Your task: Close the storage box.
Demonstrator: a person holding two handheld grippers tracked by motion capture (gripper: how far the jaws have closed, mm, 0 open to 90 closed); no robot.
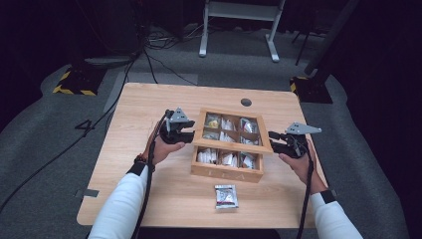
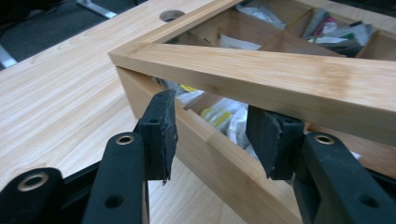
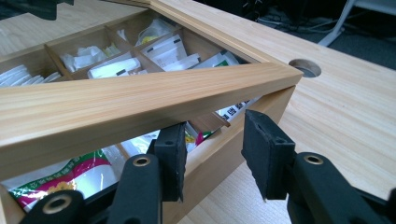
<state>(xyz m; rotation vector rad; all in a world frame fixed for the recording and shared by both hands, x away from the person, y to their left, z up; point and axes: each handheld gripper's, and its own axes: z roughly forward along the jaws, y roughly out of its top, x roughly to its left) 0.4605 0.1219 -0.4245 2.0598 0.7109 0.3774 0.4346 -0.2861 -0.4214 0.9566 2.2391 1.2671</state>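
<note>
Sitting mid-table (image 1: pixel 149 104): one wooden compartment box (image 1: pixel 226 172), its framed lid (image 1: pixel 230 145) raised partway and tilted over the base.
Contents: small sachets and packets (image 3: pixel 163 49) in the divided cells; one loose packet (image 1: pixel 226 196) lies on the table just in front of the box.
Left gripper (image 2: pixel 210 135): jaws spread, straddling the box's side wall beneath the lid's edge, pinching nothing.
Right gripper (image 3: pixel 214 154): jaws likewise spread at the opposite side under the lid rail.
Handling, as judged: lid stiff, light, smooth-finished and possibly slippery; best taken by its side rails near the front corners. Packets soft, crinkly, light.
</note>
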